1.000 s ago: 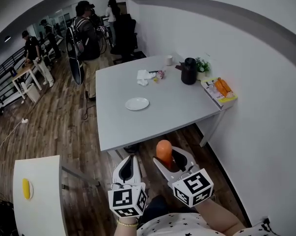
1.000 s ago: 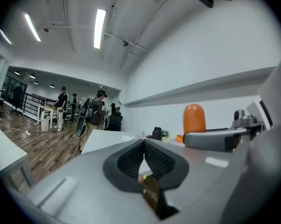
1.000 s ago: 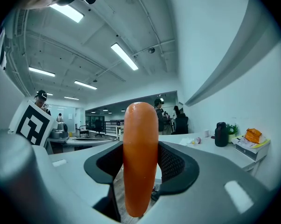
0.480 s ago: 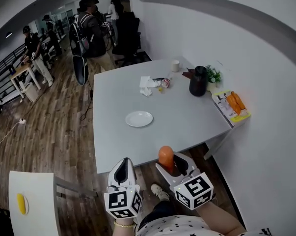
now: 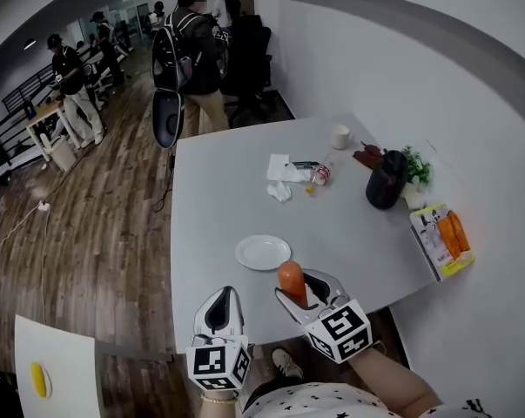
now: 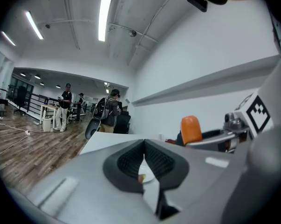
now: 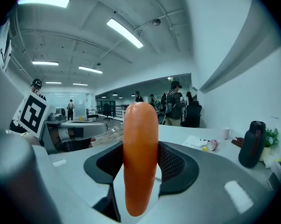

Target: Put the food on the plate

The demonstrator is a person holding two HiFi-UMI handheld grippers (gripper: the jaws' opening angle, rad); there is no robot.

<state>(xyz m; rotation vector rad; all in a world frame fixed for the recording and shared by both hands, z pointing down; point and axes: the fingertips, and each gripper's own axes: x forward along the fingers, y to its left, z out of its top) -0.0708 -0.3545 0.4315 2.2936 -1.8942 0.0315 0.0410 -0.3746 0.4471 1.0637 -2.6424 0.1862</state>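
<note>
While the right gripper point(image 7: 139, 164) has its jaws fairly wide apart, both pads clamp the orange sausage point(image 7: 140, 157) mid-body. Long axis runs vertical, crosswise to the jaws: one rounded end sticks up above them, the other hangs below. Head view: it's in the air over the near edge of the grey table point(image 5: 358, 225), just beside the white plate point(image 5: 263, 252), not on it. Left gripper point(image 6: 144, 146) has its jaws together with nothing in them, beside the right one.
</note>
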